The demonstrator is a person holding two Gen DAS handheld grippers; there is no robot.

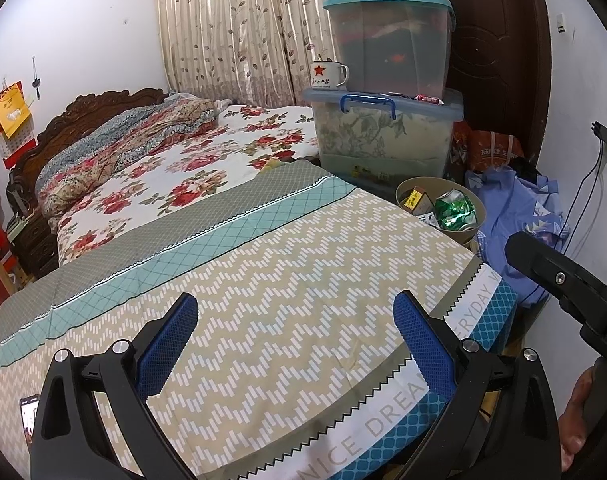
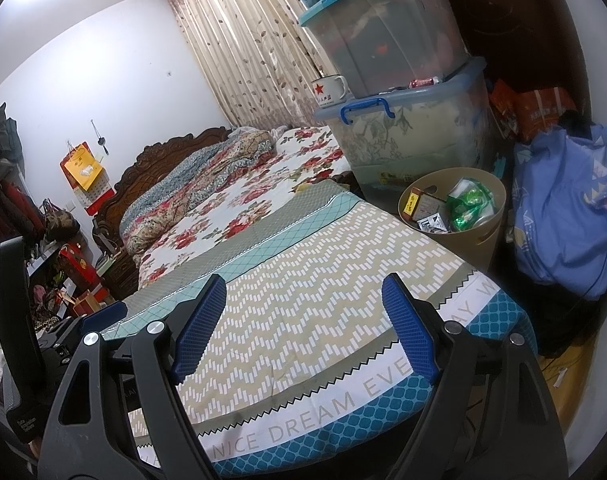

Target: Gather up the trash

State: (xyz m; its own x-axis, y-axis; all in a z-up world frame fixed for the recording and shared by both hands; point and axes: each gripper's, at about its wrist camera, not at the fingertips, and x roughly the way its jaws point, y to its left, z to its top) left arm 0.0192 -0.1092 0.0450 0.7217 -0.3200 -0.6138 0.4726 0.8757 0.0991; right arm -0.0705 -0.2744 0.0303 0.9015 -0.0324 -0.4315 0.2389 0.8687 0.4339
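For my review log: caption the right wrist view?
Open right gripper above bedspread; bin holds trash.

Your right tool [image 2: 303,324] hangs wide open and empty over the bed [image 2: 287,280]. Beyond its corner, the bin [image 2: 479,236] holds a crushed green can [image 2: 469,206] and small boxes [image 2: 421,206].

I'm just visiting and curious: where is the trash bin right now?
The tan trash bin stands on the floor off the bed's right edge, in both views, just in front of the stacked storage boxes and left of the blue bundle of cloth.
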